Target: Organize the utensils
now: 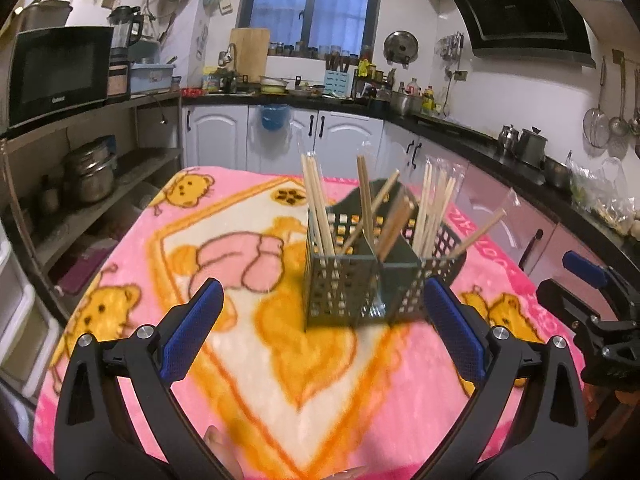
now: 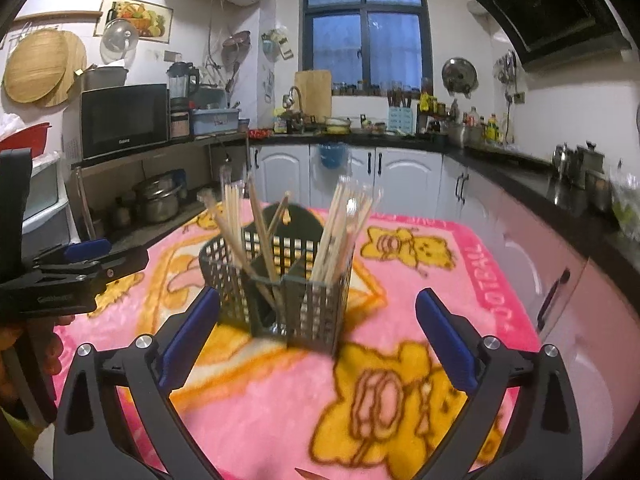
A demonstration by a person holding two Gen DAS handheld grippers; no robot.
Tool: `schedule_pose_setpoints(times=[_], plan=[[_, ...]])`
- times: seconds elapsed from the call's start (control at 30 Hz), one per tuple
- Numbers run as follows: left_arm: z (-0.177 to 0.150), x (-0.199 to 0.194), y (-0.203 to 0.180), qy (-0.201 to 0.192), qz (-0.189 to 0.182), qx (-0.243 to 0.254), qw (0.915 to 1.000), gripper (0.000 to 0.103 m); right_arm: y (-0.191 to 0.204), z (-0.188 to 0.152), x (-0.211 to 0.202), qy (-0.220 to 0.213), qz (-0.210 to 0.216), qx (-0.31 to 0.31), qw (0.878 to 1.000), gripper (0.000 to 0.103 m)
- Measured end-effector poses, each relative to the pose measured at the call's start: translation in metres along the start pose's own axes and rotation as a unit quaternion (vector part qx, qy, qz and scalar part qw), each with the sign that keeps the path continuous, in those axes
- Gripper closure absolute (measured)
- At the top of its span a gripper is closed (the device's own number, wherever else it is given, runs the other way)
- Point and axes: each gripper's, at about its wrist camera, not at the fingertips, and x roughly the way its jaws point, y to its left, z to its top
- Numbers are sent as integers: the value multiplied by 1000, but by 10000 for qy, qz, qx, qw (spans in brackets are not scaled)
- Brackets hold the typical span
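A dark green slotted utensil basket (image 1: pixel 360 280) with several compartments stands on the pink bear-print blanket (image 1: pixel 280 380). Wooden chopsticks (image 1: pixel 318 208) and plastic-wrapped chopsticks (image 1: pixel 434 208) stand upright or leaning in its compartments. My left gripper (image 1: pixel 324 328) is open and empty, just short of the basket. In the right wrist view the basket (image 2: pixel 296 280) holds the chopsticks (image 2: pixel 340 232), and my right gripper (image 2: pixel 316 332) is open and empty in front of it. The other gripper shows at each view's edge (image 1: pixel 592 312) (image 2: pixel 80 268).
The blanket covers a table in a kitchen. A shelf with a microwave (image 2: pixel 124 120) and pots (image 1: pixel 90 176) stands on the left. White cabinets (image 1: pixel 320 136) and a dark countertop (image 1: pixel 520 160) run behind and along the right.
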Motion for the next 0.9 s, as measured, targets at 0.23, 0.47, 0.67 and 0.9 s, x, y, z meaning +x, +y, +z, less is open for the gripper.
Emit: schedule_pose_setpoints(times=[0.23, 0.47, 0.67, 0.9], plan=[[-27, 0, -7, 62, 61, 36, 10000, 11, 1, -24, -5, 10, -37, 113, 9999, 7], [-53, 1, -14, 17, 138, 92, 9999, 11, 0, -53, -8, -47, -273, 172, 9995, 7], [-66, 0, -16, -141, 137, 82, 9998, 11, 2, -70, -15, -294, -387, 145, 9987, 7], [-72, -2, -20, -398, 185, 143, 9989, 11, -2, -74, -25, -679, -378, 352, 9964, 7]])
